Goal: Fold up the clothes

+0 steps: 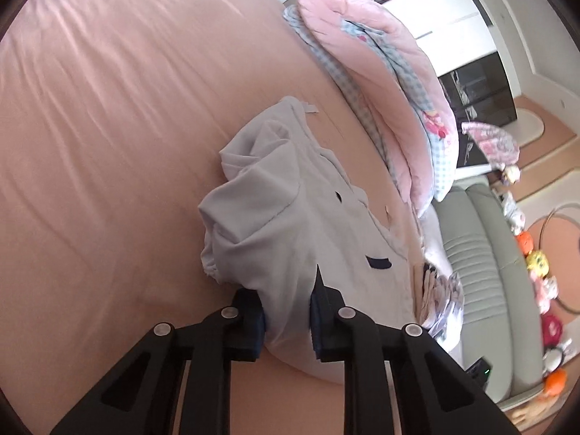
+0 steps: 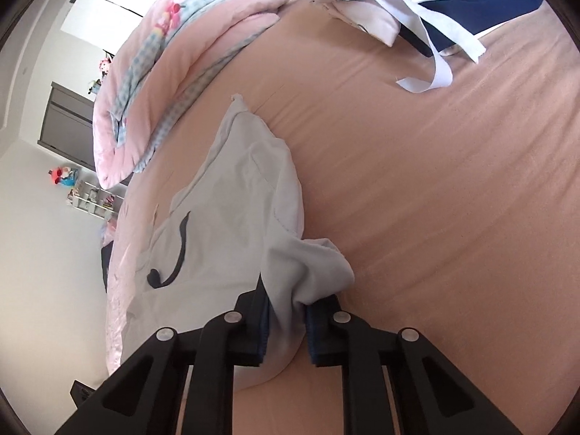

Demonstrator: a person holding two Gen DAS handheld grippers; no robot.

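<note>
While the pale grey soft cotton garment (image 1: 286, 224) lies crumpled on the peach-pink bed sheet (image 1: 108, 116), its near edge is clamped by both tools. In the left wrist view the black left gripper (image 1: 288, 320) is closed on a bunch of the cloth, and in the right wrist view the black right gripper (image 2: 286, 330) is closed on another bunch of the same hem. A dark printed mark (image 2: 174, 257) is seen on the fabric. To do this step well, the edge should probably be lifted evenly and pulled taut, so that the creases are drawn out before the fold is laid. Farther away, a rolled pink quilt with blue checks (image 1: 380, 83) is lying, and a heap of white and navy clothes (image 2: 417, 3) is waiting beyond.
</note>
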